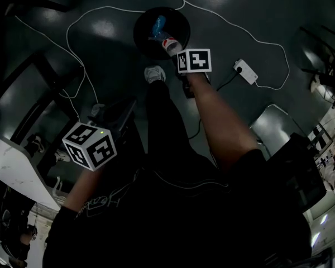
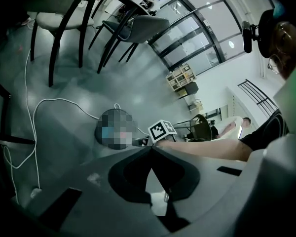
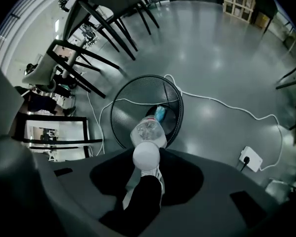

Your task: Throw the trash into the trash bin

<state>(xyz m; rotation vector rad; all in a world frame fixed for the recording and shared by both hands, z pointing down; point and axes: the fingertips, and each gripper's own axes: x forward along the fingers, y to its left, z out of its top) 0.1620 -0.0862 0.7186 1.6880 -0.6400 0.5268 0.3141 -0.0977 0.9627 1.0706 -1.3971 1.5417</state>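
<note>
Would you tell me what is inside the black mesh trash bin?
A blue piece of trash lies inside the trash bin; the bottle in the right gripper covers part of its floor.

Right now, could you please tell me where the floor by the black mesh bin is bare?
Bare floor lies right of the black mesh trash bin, bordered by the white cable and white power strip, and left of it inside a second cable loop. Its near side is crowded: white shoe, clear plastic bottle.
</note>
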